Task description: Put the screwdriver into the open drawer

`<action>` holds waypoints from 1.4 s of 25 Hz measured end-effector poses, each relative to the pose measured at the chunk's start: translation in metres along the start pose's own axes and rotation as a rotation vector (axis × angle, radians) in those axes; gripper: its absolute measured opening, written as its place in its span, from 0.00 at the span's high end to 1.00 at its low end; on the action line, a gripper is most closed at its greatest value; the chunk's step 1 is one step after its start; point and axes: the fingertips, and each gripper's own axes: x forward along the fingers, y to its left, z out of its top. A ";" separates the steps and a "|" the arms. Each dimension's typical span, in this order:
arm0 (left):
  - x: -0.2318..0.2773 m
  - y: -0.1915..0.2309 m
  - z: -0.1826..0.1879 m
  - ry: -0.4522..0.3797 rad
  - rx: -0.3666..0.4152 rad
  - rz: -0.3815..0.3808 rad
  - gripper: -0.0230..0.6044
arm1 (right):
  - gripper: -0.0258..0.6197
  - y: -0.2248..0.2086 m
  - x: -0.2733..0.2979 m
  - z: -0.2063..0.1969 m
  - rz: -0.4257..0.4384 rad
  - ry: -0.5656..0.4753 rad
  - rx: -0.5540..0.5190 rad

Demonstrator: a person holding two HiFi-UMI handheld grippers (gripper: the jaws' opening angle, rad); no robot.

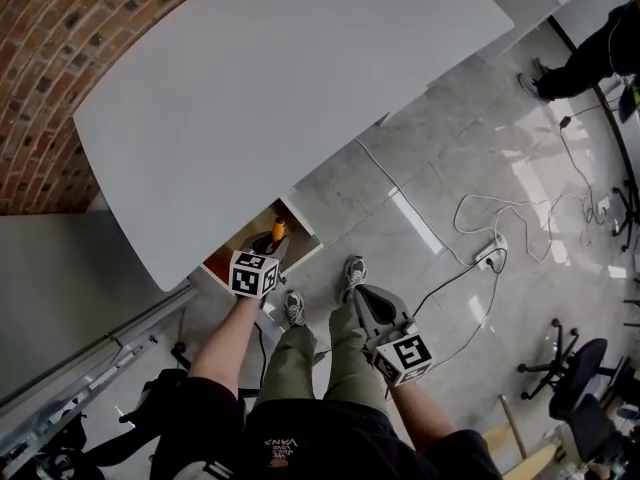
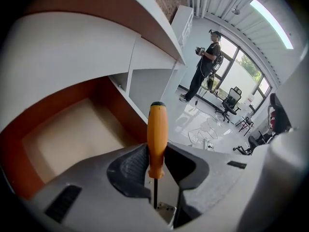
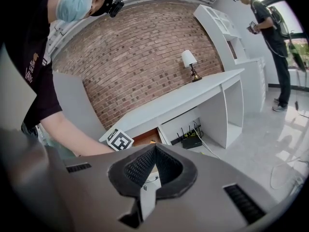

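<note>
**Left gripper (image 2: 155, 154) clamps screwdriver (image 2: 157, 129) at open drawer (image 2: 72, 129)**

Black ribbed jaws are closed on the lower end of the orange handle, and the thin metal shaft runs back between them toward the camera. Seen from the head view, the handle tip pokes over the wood-lined drawer, which is pulled out from under the white worktop (image 1: 300, 88). Right gripper (image 3: 153, 158) hangs well apart beside the person's leg, above the grey floor (image 1: 440, 188), its jaws pressed together on nothing

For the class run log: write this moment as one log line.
left gripper: shut on screwdriver | screwdriver: at open drawer, not yet released | right gripper: shut, empty
</note>
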 end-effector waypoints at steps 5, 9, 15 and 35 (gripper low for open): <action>0.020 0.009 -0.006 0.058 0.011 0.029 0.80 | 0.97 -0.005 0.004 -0.006 0.015 0.010 0.014; 0.033 0.019 -0.013 0.110 0.015 0.060 0.80 | 0.97 -0.009 0.005 -0.015 0.014 0.029 0.022; 0.053 0.033 -0.017 0.155 -0.030 0.087 0.80 | 0.97 -0.019 0.011 -0.024 0.020 0.048 0.026; 0.094 0.063 -0.024 0.211 -0.057 0.151 0.80 | 0.97 -0.050 0.028 -0.035 0.031 0.095 0.064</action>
